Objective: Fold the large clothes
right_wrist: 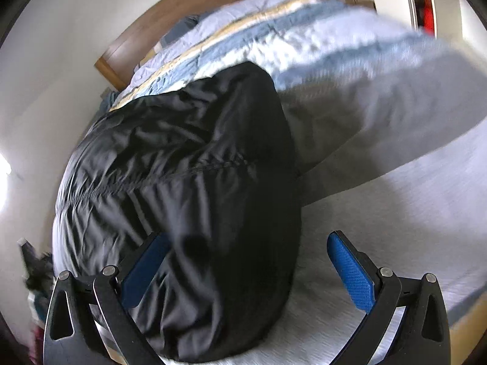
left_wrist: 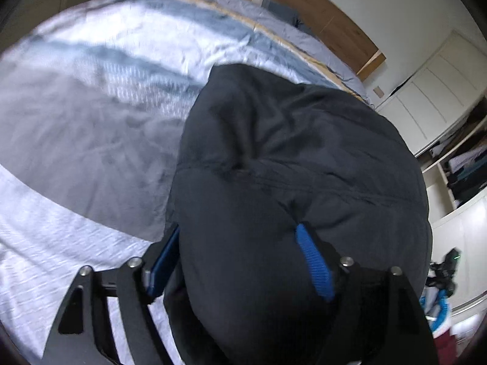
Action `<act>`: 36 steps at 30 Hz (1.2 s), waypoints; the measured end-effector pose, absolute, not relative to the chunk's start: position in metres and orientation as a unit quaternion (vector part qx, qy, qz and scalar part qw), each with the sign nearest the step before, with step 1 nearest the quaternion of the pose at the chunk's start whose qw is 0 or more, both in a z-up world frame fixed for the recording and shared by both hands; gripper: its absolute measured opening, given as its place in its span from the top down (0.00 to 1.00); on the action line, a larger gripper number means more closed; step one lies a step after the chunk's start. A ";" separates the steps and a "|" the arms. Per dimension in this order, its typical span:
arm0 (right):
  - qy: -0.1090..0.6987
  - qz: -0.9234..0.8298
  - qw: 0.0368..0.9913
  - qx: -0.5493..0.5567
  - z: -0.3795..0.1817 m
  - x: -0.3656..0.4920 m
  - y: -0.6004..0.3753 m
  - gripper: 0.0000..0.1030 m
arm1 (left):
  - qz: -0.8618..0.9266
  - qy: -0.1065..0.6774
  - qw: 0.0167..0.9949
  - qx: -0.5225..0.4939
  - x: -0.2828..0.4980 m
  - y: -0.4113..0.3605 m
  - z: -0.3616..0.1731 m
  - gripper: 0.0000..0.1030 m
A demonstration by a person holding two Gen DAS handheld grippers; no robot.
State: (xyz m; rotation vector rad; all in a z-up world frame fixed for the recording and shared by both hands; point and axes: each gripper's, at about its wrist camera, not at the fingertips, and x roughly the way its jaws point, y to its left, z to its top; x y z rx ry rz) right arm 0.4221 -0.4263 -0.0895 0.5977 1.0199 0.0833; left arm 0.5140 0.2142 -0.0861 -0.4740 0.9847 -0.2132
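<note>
Left wrist view: the left gripper (left_wrist: 243, 261) stands spread wide, and the dark padded jacket (left_wrist: 292, 164) bulges between its blue fingers (left_wrist: 315, 266), hiding most of the near-side one; whether the pads press is unclear. Beyond lies the bed (left_wrist: 85, 140), blurred.

Right wrist view: the right gripper (right_wrist: 252, 270) is released; the jacket (right_wrist: 188, 182) covers the left finger (right_wrist: 143, 267), clear of the right.
</note>
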 end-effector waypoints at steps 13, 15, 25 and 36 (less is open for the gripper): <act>0.508 0.204 0.731 0.407 -0.159 0.473 -0.403 0.00 | -0.254 0.483 0.748 -0.376 0.553 0.216 -0.151 0.01; 0.507 0.202 0.729 0.414 -0.165 0.473 -0.403 0.00 | -0.258 0.487 0.742 -0.382 0.554 0.212 -0.156 0.01; 0.464 0.211 0.755 0.412 -0.120 0.484 -0.379 0.45 | -0.253 0.462 0.784 -0.329 0.553 0.162 -0.085 0.73; 0.374 0.273 0.820 0.337 0.029 0.473 -0.334 0.64 | -0.289 0.380 0.815 -0.327 0.507 0.156 0.033 0.78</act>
